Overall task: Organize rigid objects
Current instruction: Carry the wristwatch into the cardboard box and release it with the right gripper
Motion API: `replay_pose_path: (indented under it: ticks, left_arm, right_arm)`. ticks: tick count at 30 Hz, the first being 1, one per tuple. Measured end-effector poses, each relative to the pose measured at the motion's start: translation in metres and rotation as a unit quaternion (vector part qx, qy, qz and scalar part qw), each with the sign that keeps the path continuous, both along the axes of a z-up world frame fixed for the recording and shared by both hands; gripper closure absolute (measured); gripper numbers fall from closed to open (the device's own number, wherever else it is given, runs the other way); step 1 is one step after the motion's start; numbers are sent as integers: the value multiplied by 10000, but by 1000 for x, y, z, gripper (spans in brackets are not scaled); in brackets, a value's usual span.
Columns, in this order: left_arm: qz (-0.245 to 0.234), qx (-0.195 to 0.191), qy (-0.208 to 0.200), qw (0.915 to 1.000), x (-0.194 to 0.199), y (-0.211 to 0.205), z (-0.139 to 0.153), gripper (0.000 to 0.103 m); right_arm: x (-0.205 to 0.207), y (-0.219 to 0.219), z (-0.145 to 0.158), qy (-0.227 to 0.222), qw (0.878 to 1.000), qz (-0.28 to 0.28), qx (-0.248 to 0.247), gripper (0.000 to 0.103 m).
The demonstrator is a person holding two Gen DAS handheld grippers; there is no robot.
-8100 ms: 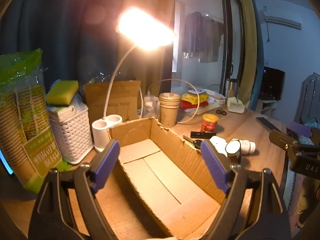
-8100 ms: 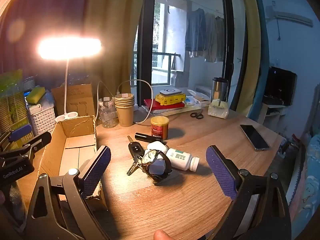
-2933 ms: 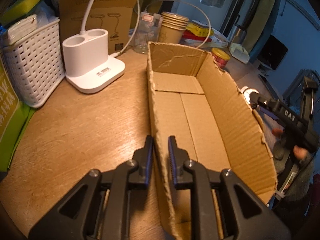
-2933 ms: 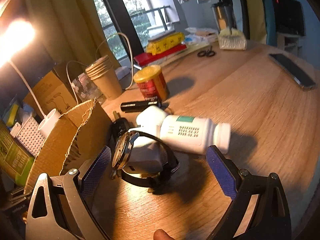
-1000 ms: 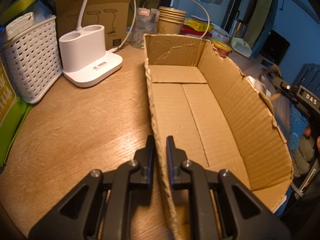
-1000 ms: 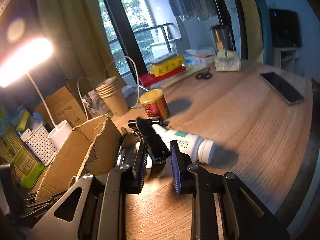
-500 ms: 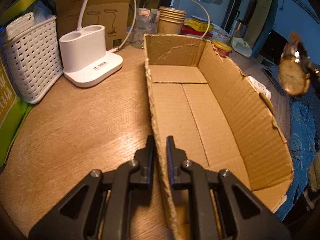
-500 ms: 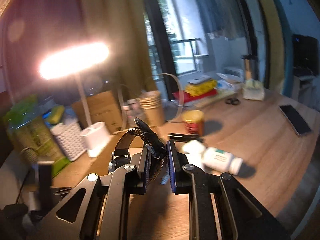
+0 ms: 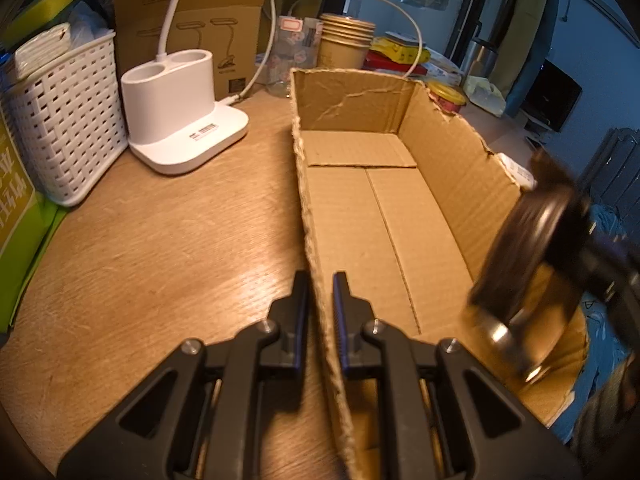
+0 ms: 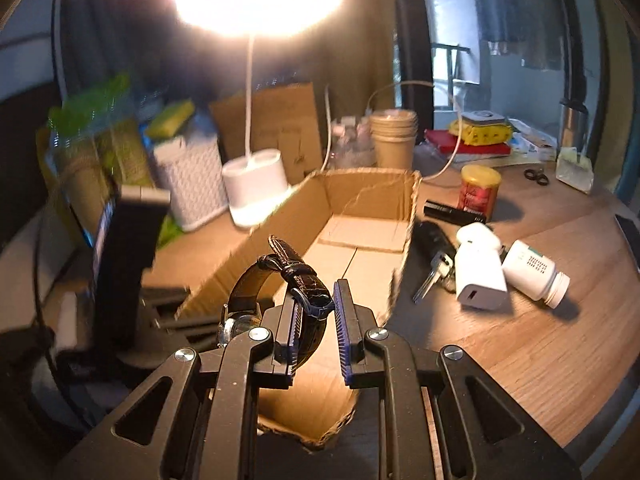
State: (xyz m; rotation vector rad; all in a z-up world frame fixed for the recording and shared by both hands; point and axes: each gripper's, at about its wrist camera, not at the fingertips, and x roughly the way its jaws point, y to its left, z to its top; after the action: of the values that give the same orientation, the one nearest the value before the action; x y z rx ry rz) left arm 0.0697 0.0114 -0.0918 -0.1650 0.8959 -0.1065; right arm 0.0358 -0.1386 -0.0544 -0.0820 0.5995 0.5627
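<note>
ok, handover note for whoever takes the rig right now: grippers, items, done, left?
Left gripper: shut on the cardboard box side wall, steadying it.
Right gripper: shut on the wristwatch strap, held over the box's near end.
Box is empty so far.
On the table right of the box: car key, white charger, pill bottle, black tube, red can.
Done: watch picked up.
Left: drop the watch in, then box the rest.

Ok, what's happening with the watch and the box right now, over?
Left gripper clamped on box wall. Right gripper holding watch over box. Box floor bare.
</note>
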Motion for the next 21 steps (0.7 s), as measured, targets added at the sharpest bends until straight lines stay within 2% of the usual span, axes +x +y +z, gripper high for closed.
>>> replay_pose_path:
  ticks: [5, 11, 13, 15, 21]
  left_arm:
    - [20, -29, 8, 10000, 2, 4, 0, 90]
    - [24, -23, 2, 10000, 1, 2, 1, 91]
    - [34, -23, 1, 10000, 0, 2, 1, 91]
    - [39, -24, 4, 10000, 0, 2, 1, 91]
    - [48, -20, 8, 10000, 0, 1, 1, 91]
  right_arm:
    - [4, 8, -12, 165, 9982, -25, -571, 85]
    - [3, 15, -18, 158, 9961, 45, -862, 84]
    - [4, 15, -18, 163, 9962, 81, -851, 80]
    - [4, 17, -17, 196, 9963, 127, -825, 70]
    - [2, 14, -12, 132, 9974, 185, -684, 60]
